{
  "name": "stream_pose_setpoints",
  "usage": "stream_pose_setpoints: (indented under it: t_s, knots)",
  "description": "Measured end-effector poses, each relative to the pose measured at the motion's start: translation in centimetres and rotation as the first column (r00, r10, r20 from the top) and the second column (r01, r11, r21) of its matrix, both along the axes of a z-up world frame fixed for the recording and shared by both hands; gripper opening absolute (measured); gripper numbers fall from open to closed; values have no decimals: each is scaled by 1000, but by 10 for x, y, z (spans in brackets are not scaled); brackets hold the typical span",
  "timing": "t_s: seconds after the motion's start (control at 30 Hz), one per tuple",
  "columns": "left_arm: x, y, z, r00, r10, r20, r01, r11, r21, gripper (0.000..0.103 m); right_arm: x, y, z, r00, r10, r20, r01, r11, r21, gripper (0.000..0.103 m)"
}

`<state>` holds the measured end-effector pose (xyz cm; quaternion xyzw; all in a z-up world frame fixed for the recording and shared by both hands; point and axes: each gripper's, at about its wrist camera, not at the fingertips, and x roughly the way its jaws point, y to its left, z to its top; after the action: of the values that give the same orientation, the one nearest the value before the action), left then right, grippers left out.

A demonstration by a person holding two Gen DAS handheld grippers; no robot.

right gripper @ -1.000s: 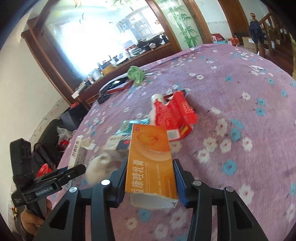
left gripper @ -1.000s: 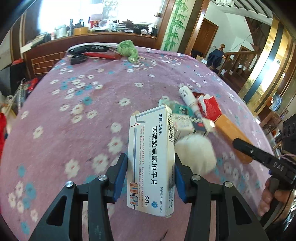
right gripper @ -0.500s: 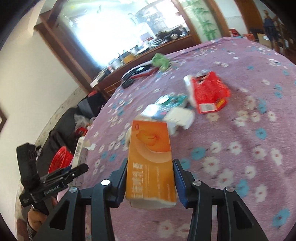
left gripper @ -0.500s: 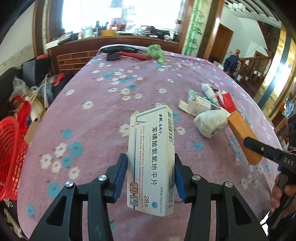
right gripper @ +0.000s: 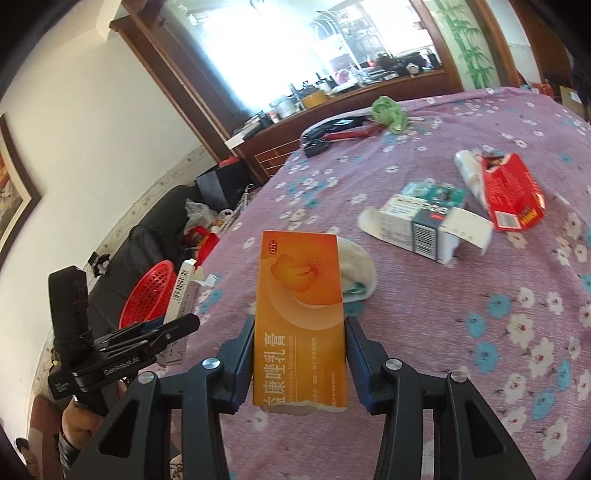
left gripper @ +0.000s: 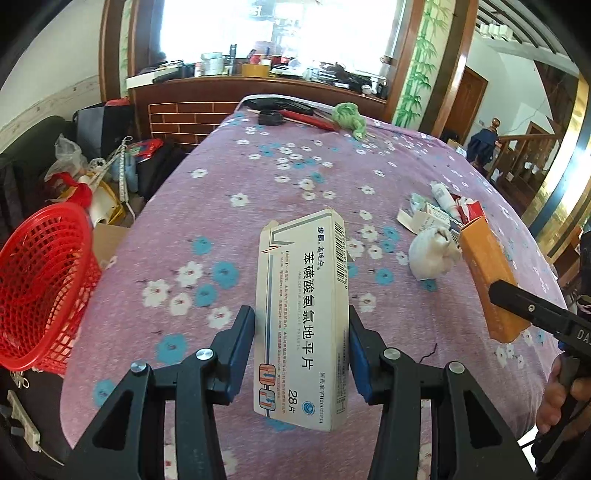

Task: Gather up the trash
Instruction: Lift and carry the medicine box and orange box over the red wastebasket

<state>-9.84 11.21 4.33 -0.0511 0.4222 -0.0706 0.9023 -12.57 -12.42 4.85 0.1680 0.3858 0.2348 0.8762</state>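
Trash boxes, white one [left gripper: 303, 314] clamped in our left gripper [left gripper: 301, 350], orange one [right gripper: 300, 317] in our right gripper [right gripper: 300, 354], have swung toward the table's left edge, nearing the red basket [left gripper: 40, 280].

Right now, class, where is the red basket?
In the left wrist view the red basket sits at the far left, below the purple floral table's left edge, near floor clutter.

Bright window [left gripper: 258, 33] at the far end, with a cluttered wooden counter [left gripper: 221, 85] under it. White walls [right gripper: 92, 147], dark sofa [right gripper: 155, 229] on the left.
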Motion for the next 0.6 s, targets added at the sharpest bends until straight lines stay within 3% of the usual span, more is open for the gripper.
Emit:
stream_pose_setpoints:
  t_s: [0.6]
  knots:
    - [-37, 63, 21, 988, 147, 55, -148, 989, 11, 49, 16, 85, 12, 982, 188, 18, -188, 982, -15, 49]
